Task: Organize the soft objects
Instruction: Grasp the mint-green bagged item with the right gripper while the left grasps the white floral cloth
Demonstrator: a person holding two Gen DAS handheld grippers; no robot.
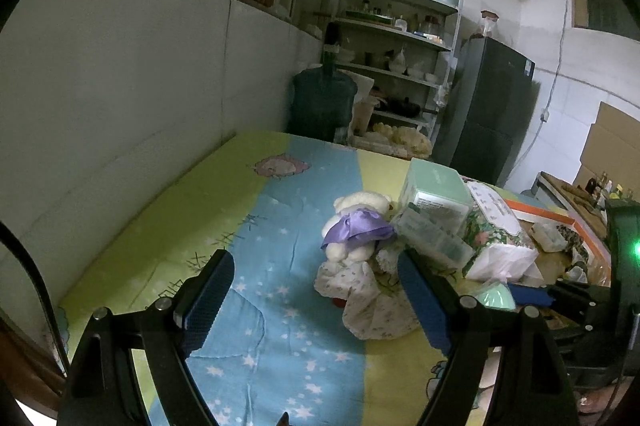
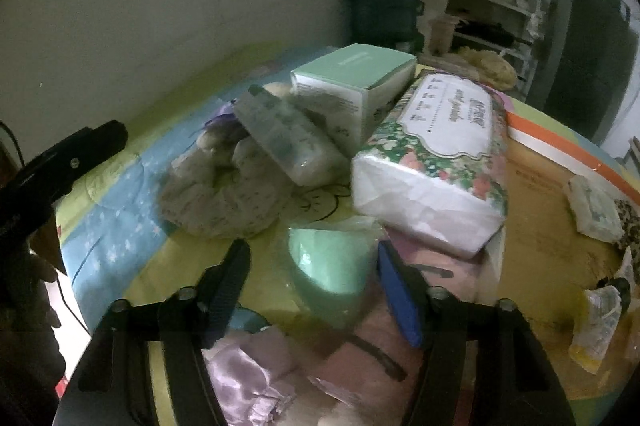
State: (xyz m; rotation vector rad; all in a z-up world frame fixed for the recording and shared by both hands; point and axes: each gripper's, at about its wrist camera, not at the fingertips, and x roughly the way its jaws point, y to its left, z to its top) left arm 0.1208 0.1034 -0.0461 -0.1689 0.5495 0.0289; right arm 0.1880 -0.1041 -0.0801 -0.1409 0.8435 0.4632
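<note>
Sorting barely begun — right gripper (image 2: 310, 276) jaws apart around mint sponge (image 2: 330, 276), left gripper (image 1: 316, 300) apart, empty; teddy bear (image 1: 360, 222), tissue pack (image 2: 436, 162) still heaped.

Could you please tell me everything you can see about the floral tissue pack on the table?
The tissue pack is a soft oblong bundle in clear plastic printed with flowers and leaves, with a white scalloped label carrying text on top. White tissue shows through its near end. It lies tilted, its far end leaning against the mint green box and its near end resting over a pink item. Neither tool touches it.
</note>
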